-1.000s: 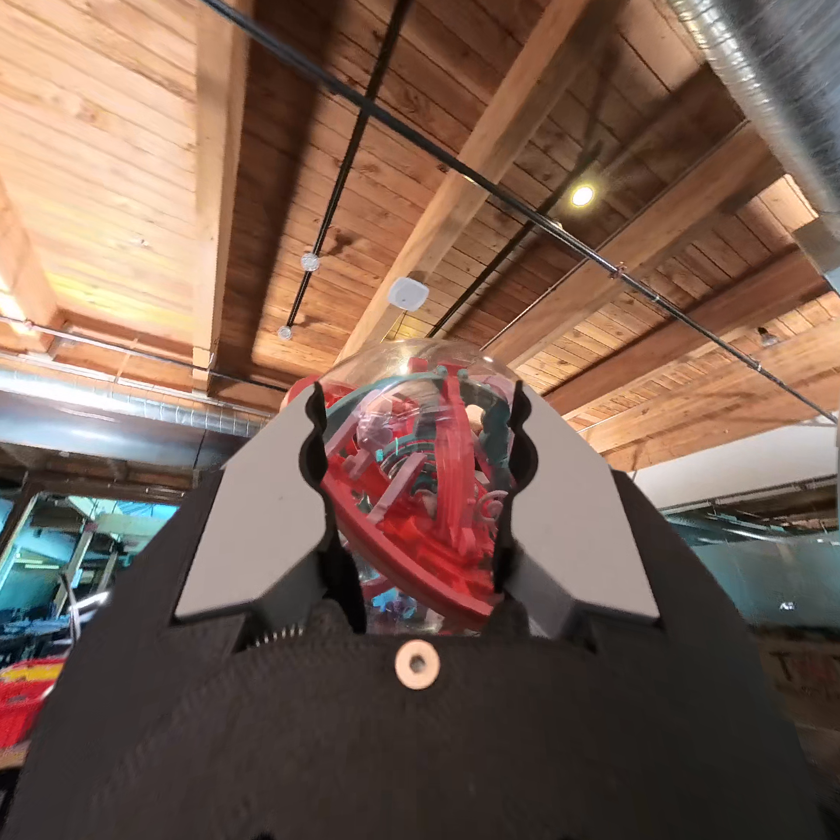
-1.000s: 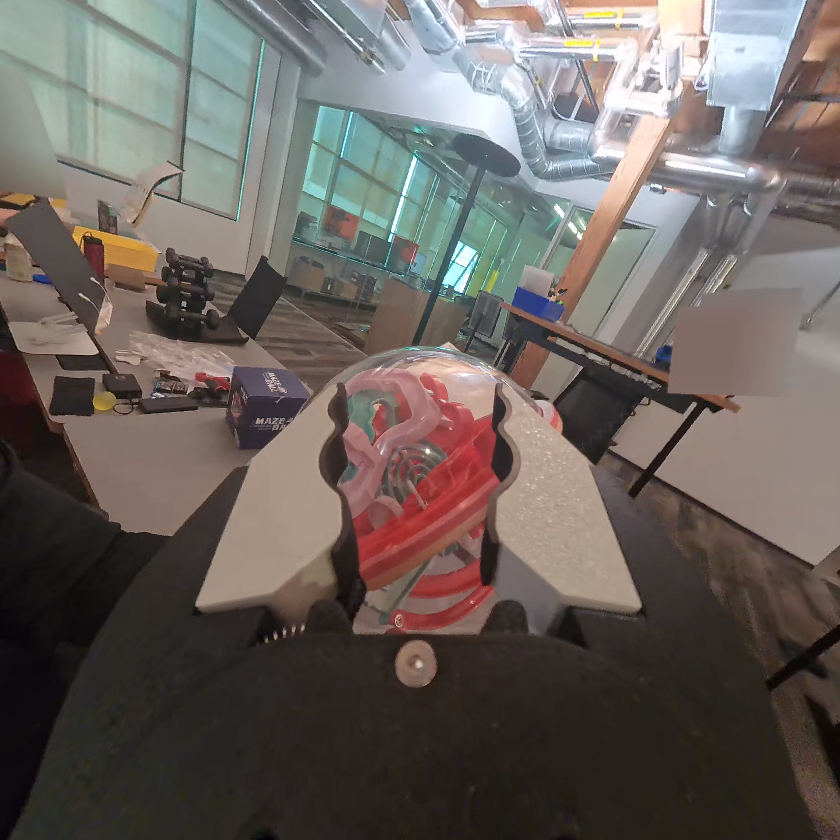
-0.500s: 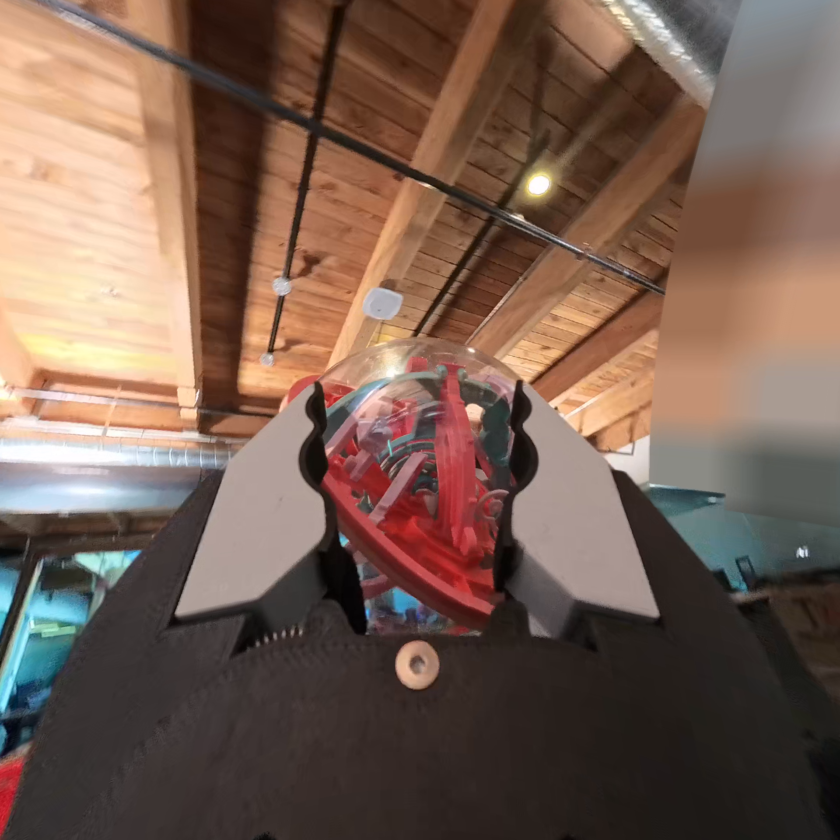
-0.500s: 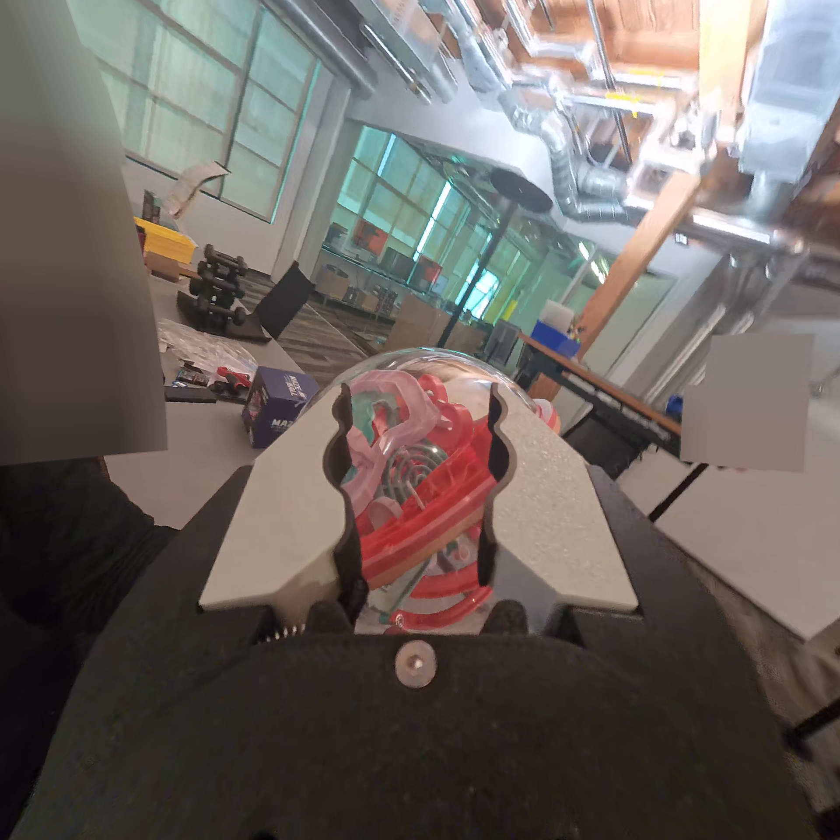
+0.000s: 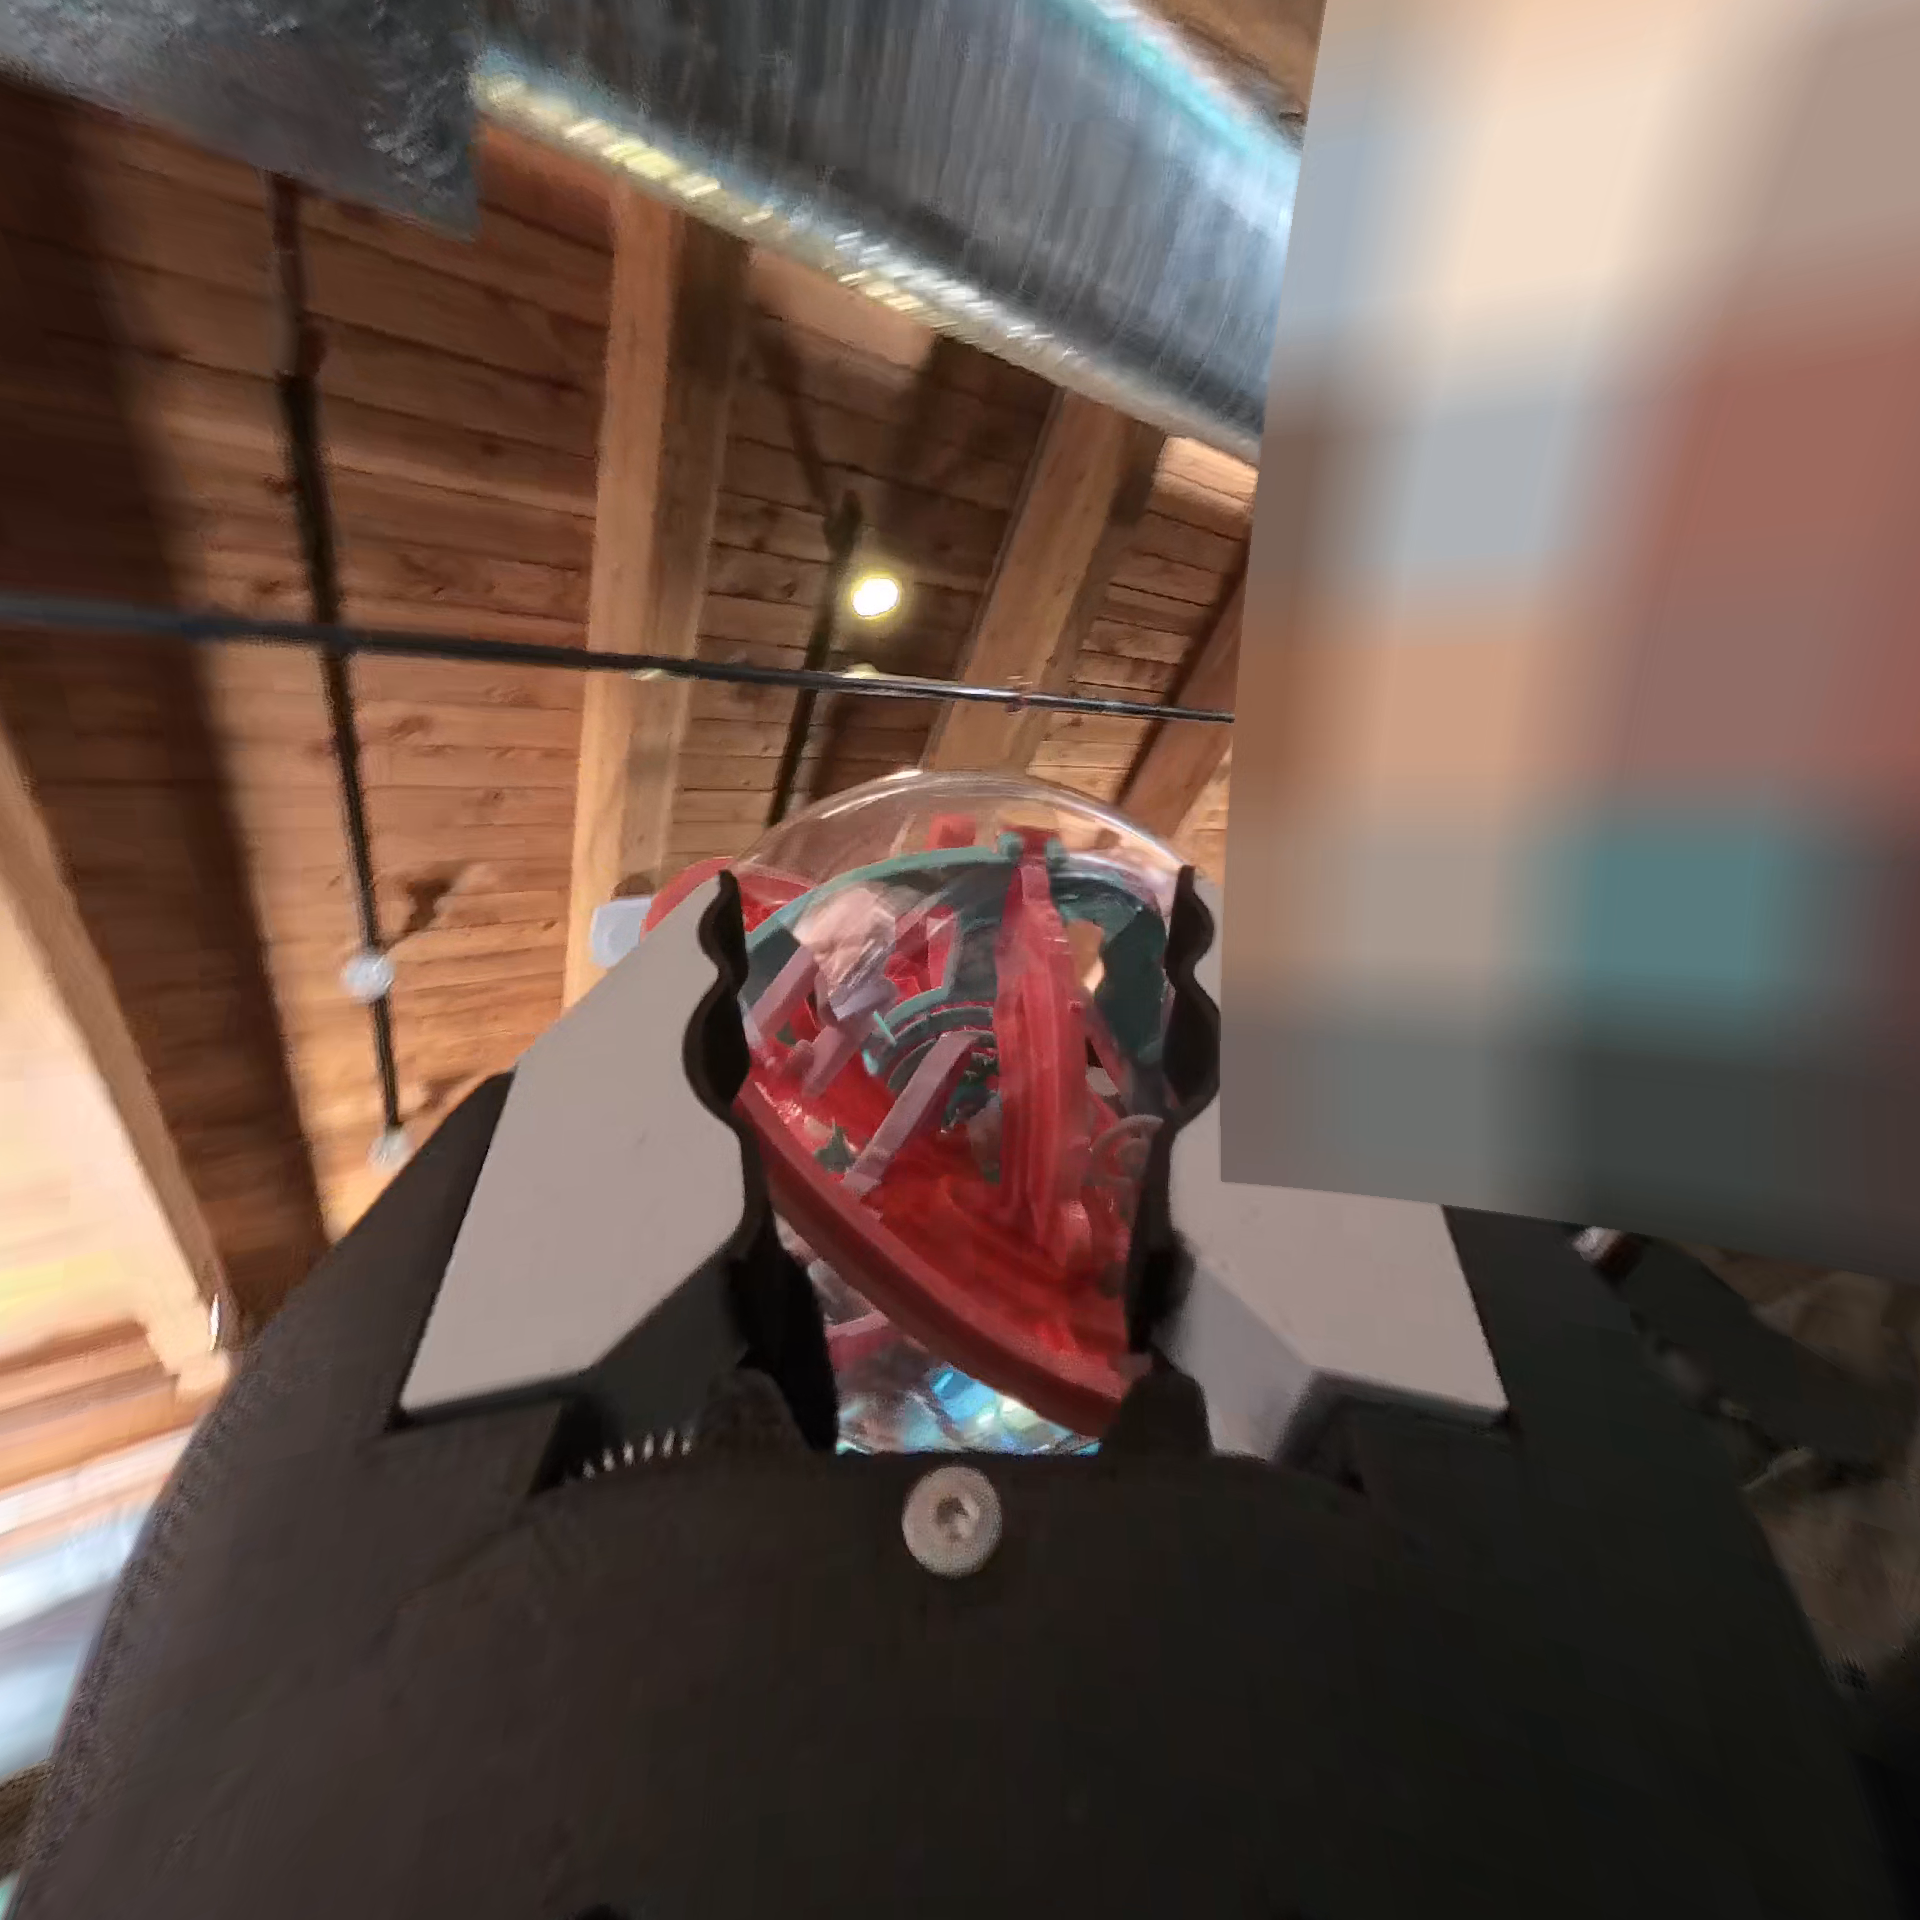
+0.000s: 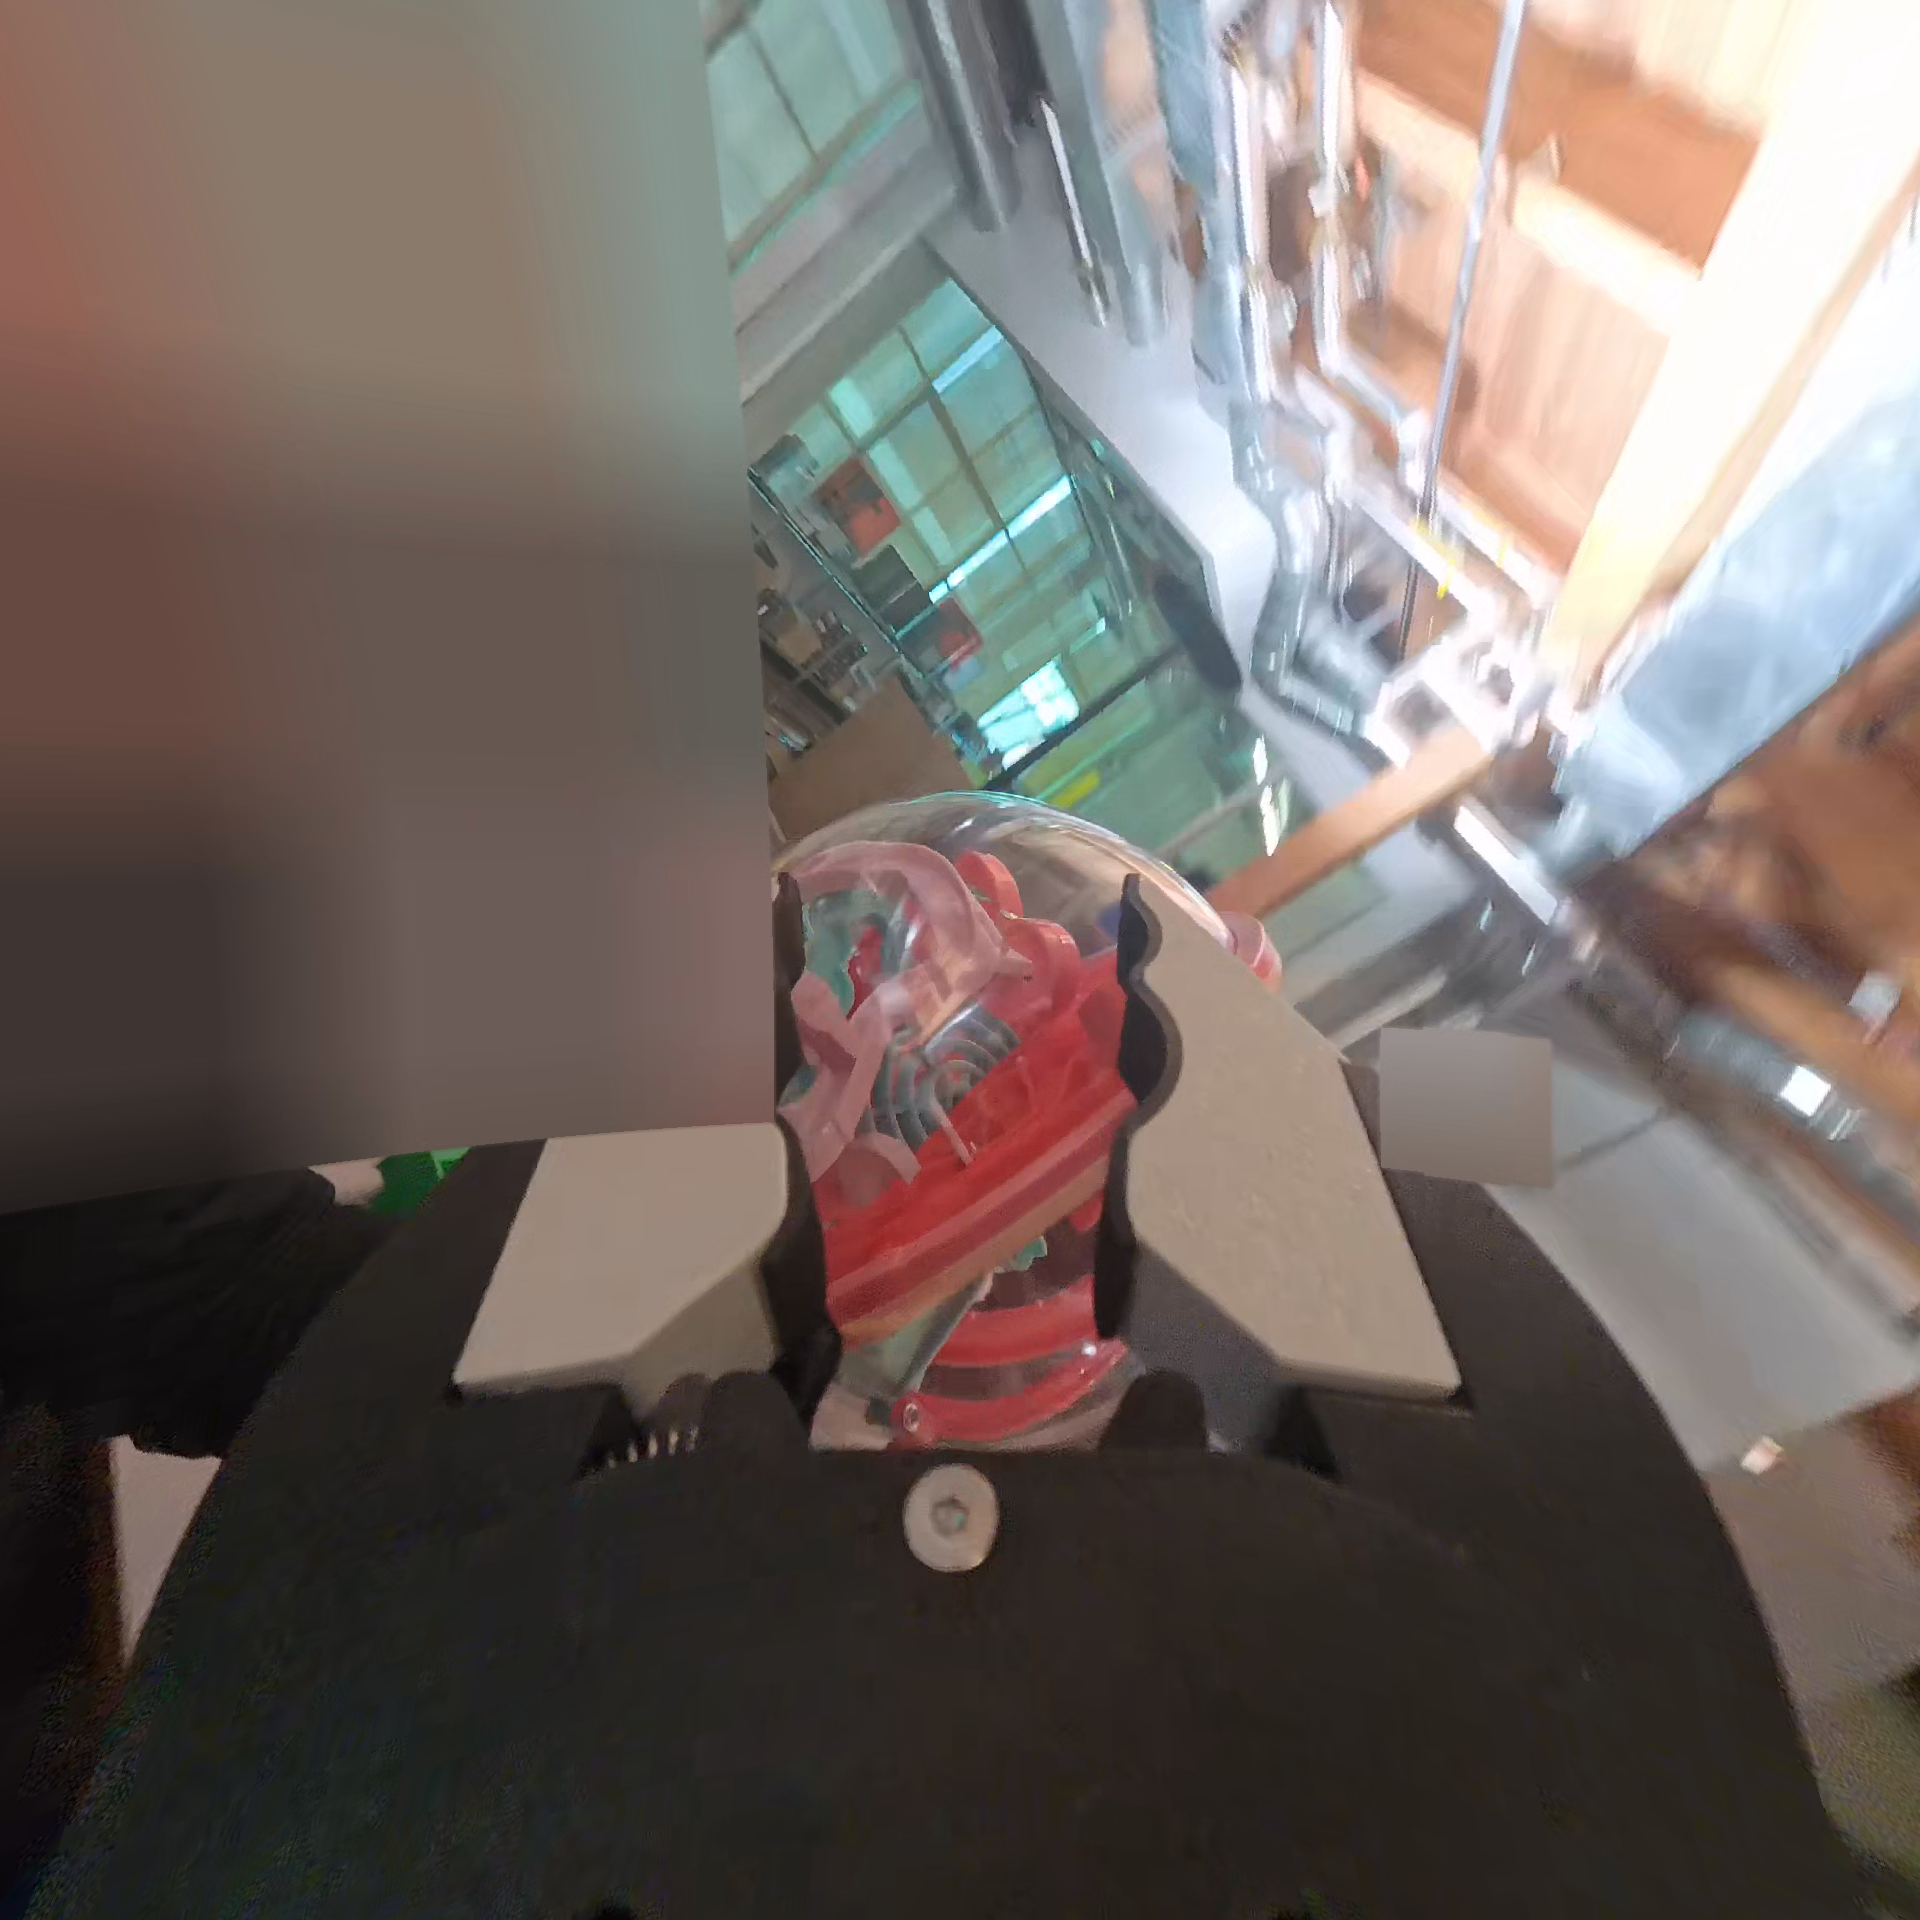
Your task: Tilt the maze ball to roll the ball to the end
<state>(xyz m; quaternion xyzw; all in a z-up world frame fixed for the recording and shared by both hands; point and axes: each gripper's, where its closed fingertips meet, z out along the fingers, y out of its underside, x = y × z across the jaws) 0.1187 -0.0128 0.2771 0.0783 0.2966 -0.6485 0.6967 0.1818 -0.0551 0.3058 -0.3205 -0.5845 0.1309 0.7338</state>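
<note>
You are holding the maze ball (image 5: 961,1081) up in the air between your two grippers, and each wrist view is showing it close in, right past the black gripper body. The clear shell is enclosing red tracks, teal arcs and pale pink ramps; the small rolling ball inside is not showing clearly in either view (too much blur and clutter to pick it out). Your left gripper (image 5: 956,1070) is clamping the sphere, its grey fingers (image 5: 592,1174) spread about the width of the globe and pressing on both sides. Your right gripper (image 6: 961,1101) is gripping the same maze ball (image 6: 956,1091) from another side, with its wavy inner edges pressing against the shell. Beyond the left gripper, a wooden beamed ceiling (image 5: 468,540) and a silver duct (image 5: 935,187) are filling the view. Beyond the right, glass partitions (image 6: 935,582) and pipework (image 6: 1351,468) are smearing with motion.
</note>
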